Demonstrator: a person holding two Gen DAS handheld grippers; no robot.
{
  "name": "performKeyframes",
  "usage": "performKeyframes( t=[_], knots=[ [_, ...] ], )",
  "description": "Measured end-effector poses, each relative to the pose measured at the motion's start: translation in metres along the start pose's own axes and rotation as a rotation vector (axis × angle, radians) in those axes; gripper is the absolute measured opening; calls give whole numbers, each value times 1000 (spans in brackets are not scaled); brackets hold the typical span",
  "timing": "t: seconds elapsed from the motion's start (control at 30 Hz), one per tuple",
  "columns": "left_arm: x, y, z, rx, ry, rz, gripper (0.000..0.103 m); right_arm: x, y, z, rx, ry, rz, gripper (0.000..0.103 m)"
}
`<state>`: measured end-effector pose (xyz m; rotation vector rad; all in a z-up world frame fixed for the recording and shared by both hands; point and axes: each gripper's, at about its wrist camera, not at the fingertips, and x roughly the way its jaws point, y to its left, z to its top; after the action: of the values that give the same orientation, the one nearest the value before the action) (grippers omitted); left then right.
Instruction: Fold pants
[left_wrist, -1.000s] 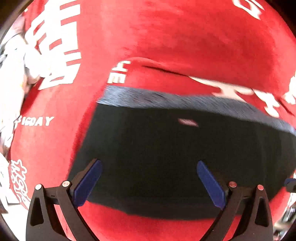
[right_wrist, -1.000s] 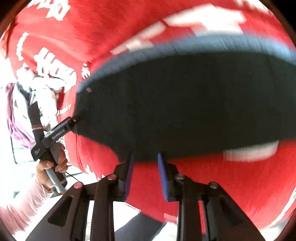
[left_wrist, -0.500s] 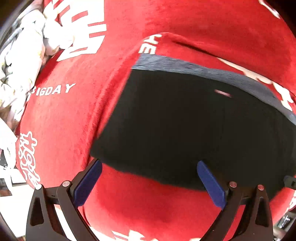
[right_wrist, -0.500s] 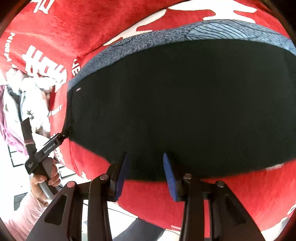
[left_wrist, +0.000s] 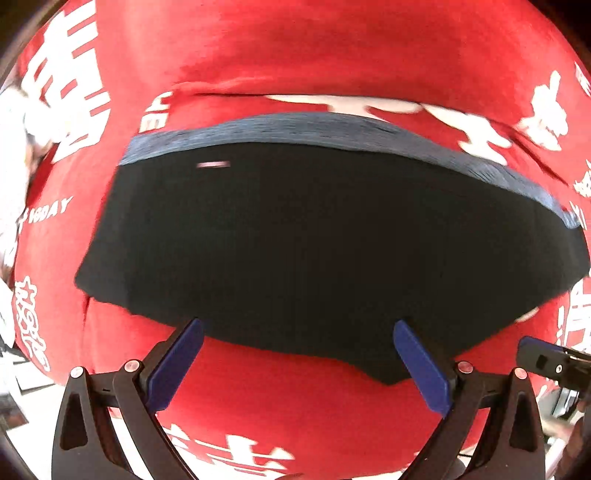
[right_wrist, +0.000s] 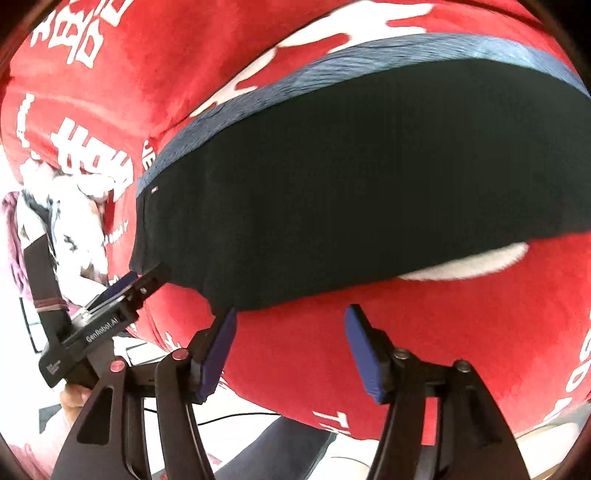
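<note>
Above a red cloth (left_wrist: 295, 51), the left gripper (left_wrist: 299, 354) hangs with jaws wide apart, gripping nothing. The right gripper (right_wrist: 291, 339), its jaws having just been opening, also stands clear of the cloth. Between and beyond them, black folded pants (left_wrist: 314, 240) lie flat, blue waistband (left_wrist: 332, 129) at the far edge.

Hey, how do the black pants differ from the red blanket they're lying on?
Colour: the black pants are plain dark with a blue-grey waistband; the red blanket carries white lettering. Extent: the pants cover only a patch, while the blanket spreads past them on every side. Position: the pants lie on top, the blanket underneath. Both are soft fabric, spread fairly flat.
</note>
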<state>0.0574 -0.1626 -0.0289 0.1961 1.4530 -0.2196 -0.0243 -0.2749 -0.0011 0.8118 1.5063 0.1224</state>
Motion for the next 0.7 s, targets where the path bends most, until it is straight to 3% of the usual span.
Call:
performKeyframes(
  t=[0.27, 0.7],
  knots=[
    [4, -77, 5, 99, 38, -18, 103, -41, -62, -6, 108, -76, 21, 73],
    [21, -204, 0, 272, 105, -16, 103, -76, -164, -20, 264, -131, 36, 73]
  ],
)
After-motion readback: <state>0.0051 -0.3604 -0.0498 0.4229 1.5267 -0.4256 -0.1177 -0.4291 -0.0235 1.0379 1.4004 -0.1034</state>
